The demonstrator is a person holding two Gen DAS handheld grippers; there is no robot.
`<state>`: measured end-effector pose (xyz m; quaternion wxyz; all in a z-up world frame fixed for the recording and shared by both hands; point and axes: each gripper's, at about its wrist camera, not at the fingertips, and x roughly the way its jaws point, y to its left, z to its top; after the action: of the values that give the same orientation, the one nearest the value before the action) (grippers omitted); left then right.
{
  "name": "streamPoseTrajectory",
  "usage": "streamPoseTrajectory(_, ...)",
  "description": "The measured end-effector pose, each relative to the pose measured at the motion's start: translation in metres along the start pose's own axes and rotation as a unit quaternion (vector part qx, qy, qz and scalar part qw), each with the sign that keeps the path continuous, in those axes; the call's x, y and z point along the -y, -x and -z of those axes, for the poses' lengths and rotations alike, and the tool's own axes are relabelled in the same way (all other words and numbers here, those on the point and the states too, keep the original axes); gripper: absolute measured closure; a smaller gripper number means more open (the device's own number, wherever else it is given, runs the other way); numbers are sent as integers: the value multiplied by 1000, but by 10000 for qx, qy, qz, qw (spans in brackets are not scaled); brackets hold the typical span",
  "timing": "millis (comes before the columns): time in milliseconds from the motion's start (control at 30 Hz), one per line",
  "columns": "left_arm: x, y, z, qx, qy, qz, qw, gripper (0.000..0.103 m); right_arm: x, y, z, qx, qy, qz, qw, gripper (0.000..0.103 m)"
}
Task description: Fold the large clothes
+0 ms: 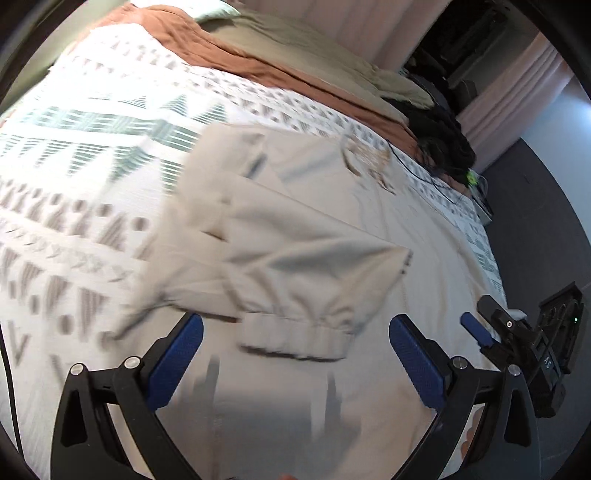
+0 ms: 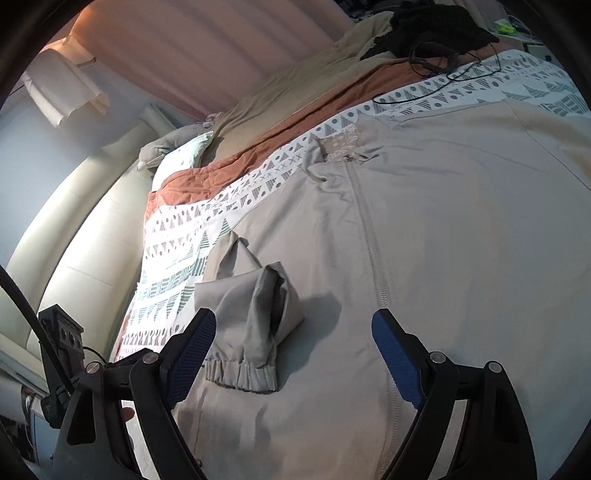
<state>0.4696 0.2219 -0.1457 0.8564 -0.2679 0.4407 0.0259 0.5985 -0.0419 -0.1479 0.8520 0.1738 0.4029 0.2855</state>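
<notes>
A large beige zip-up jacket (image 2: 443,240) lies spread front-up on the patterned bedspread (image 2: 177,258); it also shows in the left wrist view (image 1: 314,206). One sleeve is folded in over the body, its elastic cuff (image 1: 295,338) lying just ahead of my left gripper (image 1: 295,354), which is open and empty above it. The same cuff (image 2: 242,376) shows in the right wrist view, to the left of the zipper (image 2: 376,258). My right gripper (image 2: 293,354) is open and empty over the jacket's lower front. The right gripper's body also shows in the left wrist view (image 1: 524,343).
A rust-coloured blanket (image 2: 295,129) and a tan cover (image 2: 295,81) lie along the bed's far side. Black clothing (image 2: 436,26) and black cables (image 2: 436,77) sit at the far corner. A pillow (image 2: 181,155) lies near the cream headboard (image 2: 85,240). Dark floor (image 1: 535,221) borders the bed.
</notes>
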Motion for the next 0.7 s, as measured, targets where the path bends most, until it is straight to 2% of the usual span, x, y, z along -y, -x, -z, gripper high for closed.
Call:
streamPoseTrajectory(200,-52,47,12,377,174,-486,9980,1,-40,-14,13,-106,715,16,9974,17)
streamPoseTrajectory(300,-74,69,20,500,266,-689,9960,5,-62,-28,19,-274,1032,-12,9943,17)
streamPoseTrajectory(700,-160,143,66,781,806,-1012,9885,6,-131,-97,41,-858,2222,549,9697,17)
